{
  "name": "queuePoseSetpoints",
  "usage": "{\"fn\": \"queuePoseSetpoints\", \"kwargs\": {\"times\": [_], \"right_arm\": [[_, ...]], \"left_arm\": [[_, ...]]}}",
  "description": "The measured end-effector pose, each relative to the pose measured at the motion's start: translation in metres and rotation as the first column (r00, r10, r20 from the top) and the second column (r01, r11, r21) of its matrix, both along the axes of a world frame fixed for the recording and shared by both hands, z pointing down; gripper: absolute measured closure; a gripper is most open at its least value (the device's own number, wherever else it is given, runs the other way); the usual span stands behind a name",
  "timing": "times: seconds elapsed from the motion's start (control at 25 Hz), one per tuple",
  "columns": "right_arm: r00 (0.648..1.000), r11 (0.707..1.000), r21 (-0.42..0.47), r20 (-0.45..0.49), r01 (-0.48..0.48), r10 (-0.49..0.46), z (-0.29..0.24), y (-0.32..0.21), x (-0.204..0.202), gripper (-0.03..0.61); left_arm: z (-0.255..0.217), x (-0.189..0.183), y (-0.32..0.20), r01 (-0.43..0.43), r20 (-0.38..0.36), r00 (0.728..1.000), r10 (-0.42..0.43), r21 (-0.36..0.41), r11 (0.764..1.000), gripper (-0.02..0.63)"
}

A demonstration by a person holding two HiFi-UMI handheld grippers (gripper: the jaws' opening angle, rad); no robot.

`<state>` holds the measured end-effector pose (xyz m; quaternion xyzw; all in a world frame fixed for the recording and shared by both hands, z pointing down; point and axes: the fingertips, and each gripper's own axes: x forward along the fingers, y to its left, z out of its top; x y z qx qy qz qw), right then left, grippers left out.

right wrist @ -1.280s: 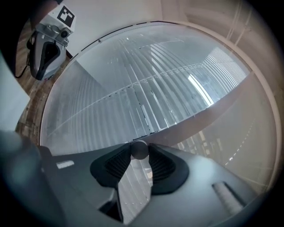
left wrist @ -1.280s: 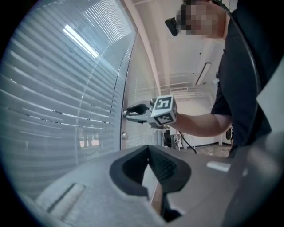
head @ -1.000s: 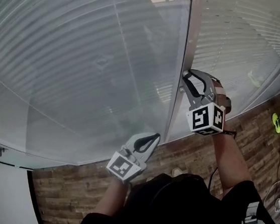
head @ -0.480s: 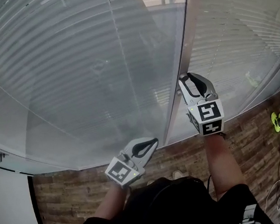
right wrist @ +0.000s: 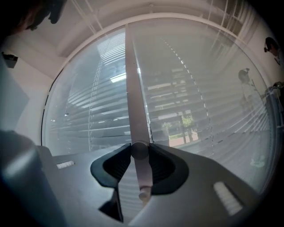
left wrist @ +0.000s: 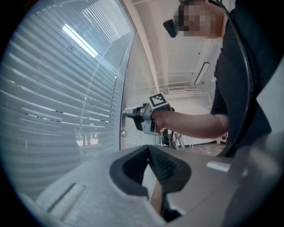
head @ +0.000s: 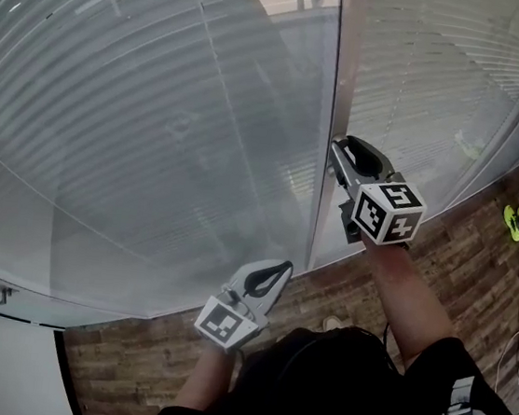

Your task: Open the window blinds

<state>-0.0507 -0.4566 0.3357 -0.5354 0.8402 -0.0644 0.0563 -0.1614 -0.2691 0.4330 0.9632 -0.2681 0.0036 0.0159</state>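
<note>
Wooden floor (head: 128, 364) lies below the glazed wall. Nearest, the left claw (head: 275, 271) hangs clenched and empty. Beyond it, the right claw (head: 343, 154) is grasping a round knob (right wrist: 139, 150) on the mullion (head: 345, 62). Behind the glass, the blinds (head: 114, 90) look barely tilted. The step in hand is probably twisting the knob, and the next move calls for a firm wrist roll without slipping.

**Head view:** from above the person, facing forward and steeply down onto the window blinds (head: 142, 93), the upright frame post (head: 344, 71) and the plank floor (head: 478, 266). The left gripper (head: 286, 255) and right gripper (head: 336, 153) lie near the frame's middle.

**Left gripper view:** level, set back from the glass, facing obliquely along it toward the right gripper at the post.

**Right gripper view:** level, hard against that post, with its knob (right wrist: 139, 150) between the jaws.

All three views share post and blinds.
</note>
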Motion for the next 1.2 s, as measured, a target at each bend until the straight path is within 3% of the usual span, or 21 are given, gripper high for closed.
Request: {"fn": "queuePoseSetpoints", "kwargs": {"times": [0.36, 0.84, 1.04, 1.2], "right_arm": [[0.999, 1.0, -0.016, 0.034, -0.011, 0.012, 0.0, 0.001, 0.0, 0.448], [1.0, 1.0, 0.01, 0.007, 0.003, -0.003, -0.001, 0.0, -0.001, 0.445], [0.993, 0.999, 0.05, -0.114, 0.016, -0.011, 0.002, 0.006, 0.0, 0.394], [0.946, 0.995, 0.092, -0.324, 0.049, -0.016, 0.007, 0.01, -0.001, 0.373]], "left_arm": [[-0.003, 0.001, 0.003, -0.013, 0.012, 1.0, 0.012, 0.012, 1.0, 0.609], [-0.002, 0.003, 0.003, -0.012, 0.016, 1.0, 0.012, 0.004, 1.0, 0.609], [0.0, 0.006, 0.001, -0.016, 0.011, 1.0, 0.016, -0.004, 1.0, 0.609], [0.001, 0.013, -0.001, -0.033, 0.01, 0.999, 0.033, 0.001, 0.999, 0.609]]}}
